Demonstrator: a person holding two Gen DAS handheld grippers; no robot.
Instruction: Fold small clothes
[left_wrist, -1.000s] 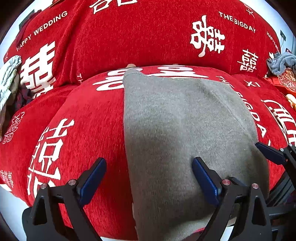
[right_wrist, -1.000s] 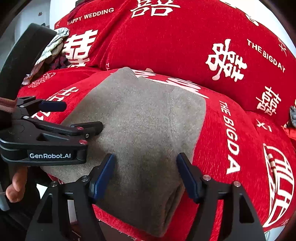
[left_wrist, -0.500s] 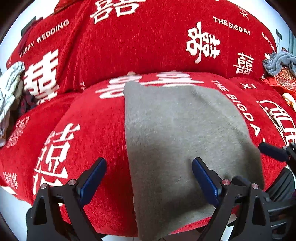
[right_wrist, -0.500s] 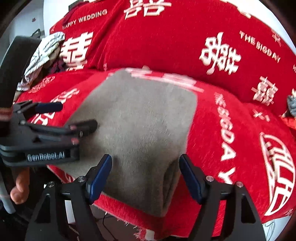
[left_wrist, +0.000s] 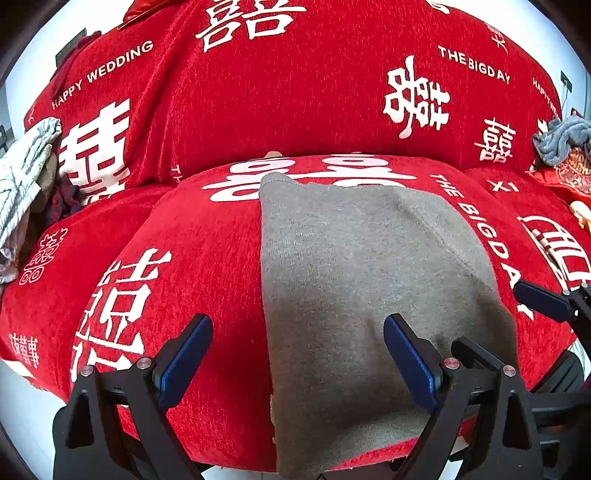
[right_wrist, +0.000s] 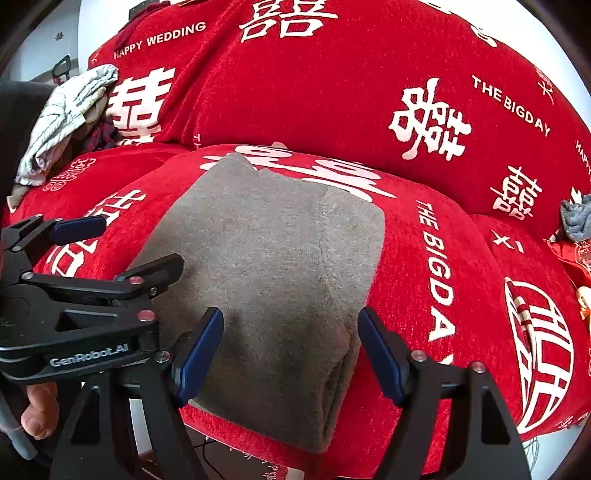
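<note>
A grey knit garment (left_wrist: 354, 280) lies folded flat on the red sofa seat cushion (left_wrist: 177, 251), its near end hanging over the front edge. It also shows in the right wrist view (right_wrist: 273, 266), with stacked layers at its near right corner. My left gripper (left_wrist: 297, 356) is open and empty, hovering over the garment's near left edge. My right gripper (right_wrist: 290, 350) is open and empty, above the garment's near right part. The left gripper (right_wrist: 85, 258) shows from the side in the right wrist view.
The sofa wears a red cover with white lettering; its backrest (left_wrist: 295, 92) rises behind the seat. A pile of light and dark clothes (left_wrist: 26, 177) lies at the left end. A grey-blue cloth (left_wrist: 561, 138) lies at the right end.
Both grippers have drawn back and up from the garment, so more of the seat's front edge shows. The garment lies still. Both stay open.
</note>
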